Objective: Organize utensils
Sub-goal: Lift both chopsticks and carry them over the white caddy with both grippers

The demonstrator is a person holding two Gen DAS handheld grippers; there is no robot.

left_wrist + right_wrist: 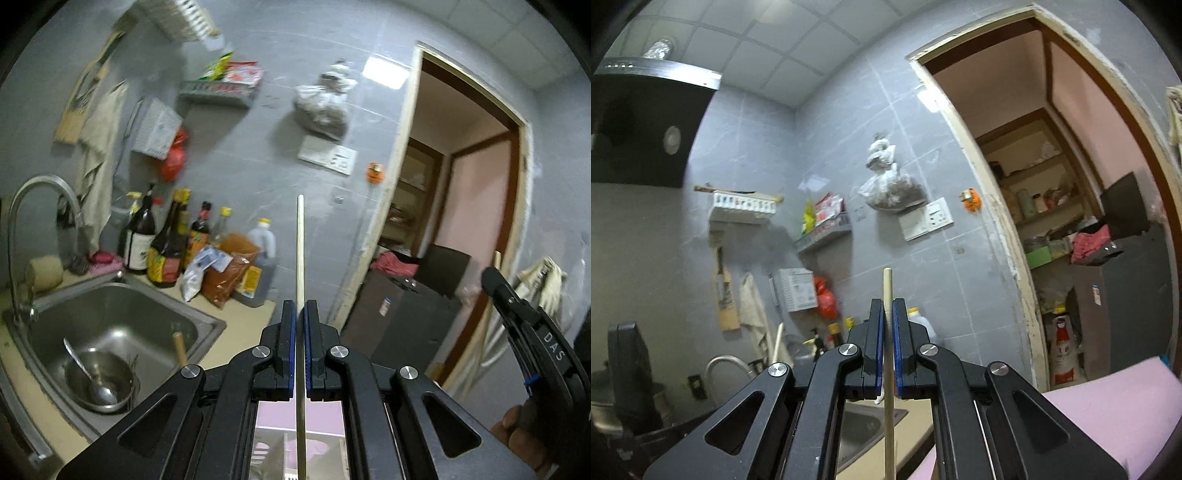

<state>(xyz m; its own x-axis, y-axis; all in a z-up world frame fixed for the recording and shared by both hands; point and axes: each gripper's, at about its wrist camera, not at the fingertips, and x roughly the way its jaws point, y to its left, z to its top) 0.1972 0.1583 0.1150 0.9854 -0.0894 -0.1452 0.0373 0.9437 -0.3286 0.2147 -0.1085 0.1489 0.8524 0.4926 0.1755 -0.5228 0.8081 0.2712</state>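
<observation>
In the left wrist view the left gripper [300, 306] is clamped on a thin, pale wooden chopstick [300, 251], which runs straight up the middle of the frame past the blue pads. At the lower left lies a steel sink [155, 314] holding a round metal bowl [110, 373] with a spoon [86, 369] leaning in it; a curved chrome tap [22, 229] arches over it. Dark sauce bottles [166, 243] and a plastic jug [258, 266] crowd the counter behind the sink. At the right edge the right gripper [495, 275] rises, with a wooden tip just above it.

In the right wrist view the right gripper [887, 306] is closed on a second, round wooden chopstick [887, 288] standing upright at centre frame. A black range hood [646, 122] fills the upper left, a plastic bag [890, 184] hangs on the grey tiled wall, and an open doorway [1071, 221] takes the right. A smooth pink surface [1108, 406] sits at the lower right.
</observation>
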